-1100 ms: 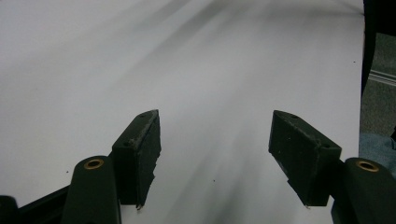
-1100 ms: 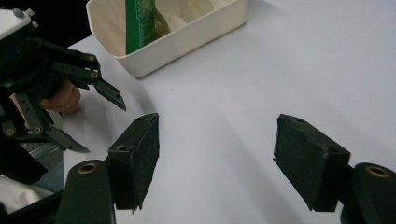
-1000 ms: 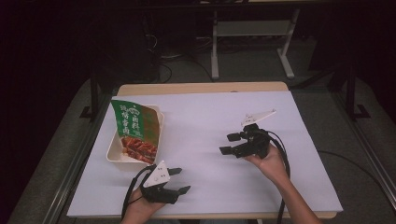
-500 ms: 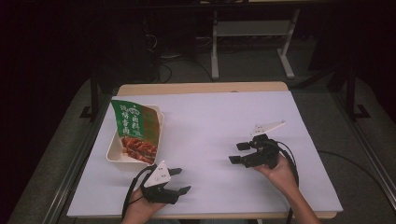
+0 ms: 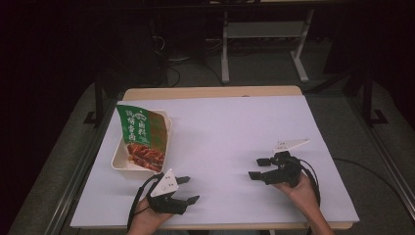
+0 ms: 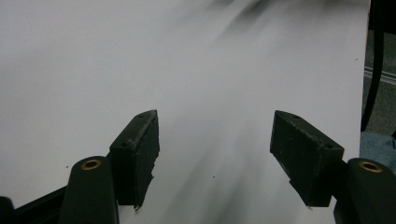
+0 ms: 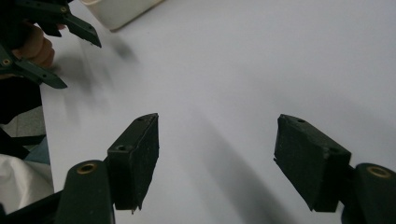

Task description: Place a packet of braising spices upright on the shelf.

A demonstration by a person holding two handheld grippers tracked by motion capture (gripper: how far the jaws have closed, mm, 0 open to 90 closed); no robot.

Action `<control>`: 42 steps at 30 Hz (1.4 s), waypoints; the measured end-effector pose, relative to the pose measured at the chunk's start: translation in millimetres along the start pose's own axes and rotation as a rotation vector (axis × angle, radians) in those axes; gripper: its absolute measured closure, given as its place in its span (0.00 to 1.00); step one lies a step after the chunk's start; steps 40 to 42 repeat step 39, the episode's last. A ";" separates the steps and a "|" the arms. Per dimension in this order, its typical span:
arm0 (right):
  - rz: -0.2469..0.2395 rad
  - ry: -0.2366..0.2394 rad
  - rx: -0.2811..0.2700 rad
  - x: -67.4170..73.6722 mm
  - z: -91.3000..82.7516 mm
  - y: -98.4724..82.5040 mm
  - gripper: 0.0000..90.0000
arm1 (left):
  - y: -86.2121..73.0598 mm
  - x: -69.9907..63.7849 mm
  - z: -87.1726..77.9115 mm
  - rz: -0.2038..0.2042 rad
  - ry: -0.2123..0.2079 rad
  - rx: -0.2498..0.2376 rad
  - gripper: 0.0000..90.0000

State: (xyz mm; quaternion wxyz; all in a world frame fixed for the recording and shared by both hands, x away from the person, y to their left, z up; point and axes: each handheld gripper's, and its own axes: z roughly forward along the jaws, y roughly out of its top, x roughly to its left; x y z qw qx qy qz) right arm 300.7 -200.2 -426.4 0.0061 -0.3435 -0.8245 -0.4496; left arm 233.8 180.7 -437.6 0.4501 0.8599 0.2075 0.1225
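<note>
My claws: left (image 5: 190, 190) spread, right (image 5: 258, 168) spread, both empty | 1 tray (image 5: 119, 159), cream, rectangular | 1 pouch (image 5: 142, 134), glossy green, in it | table (image 5: 230, 127), white, matte

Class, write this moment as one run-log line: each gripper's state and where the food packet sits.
left gripper: open, nothing between the jaws | right gripper: open, nothing between the jaws | food packet: in white tray, table's left

Glossy printed pouch (image 5: 143, 131), matt white tabletop (image 5: 235, 132)
</note>
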 end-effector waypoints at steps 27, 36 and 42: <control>0.027 -0.079 -0.029 6.1 -21.9 -45.6 0.32 | -0.5 -1.2 -1.4 -0.001 -0.001 0.004 0.36; 0.019 -0.098 -0.075 13.2 -29.4 -53.8 0.32 | -2.2 0.3 -3.4 0.001 0.006 0.009 0.36; 0.024 -0.098 -0.078 12.0 -28.7 -54.6 0.32 | -2.2 0.5 -3.5 0.000 0.004 0.007 0.36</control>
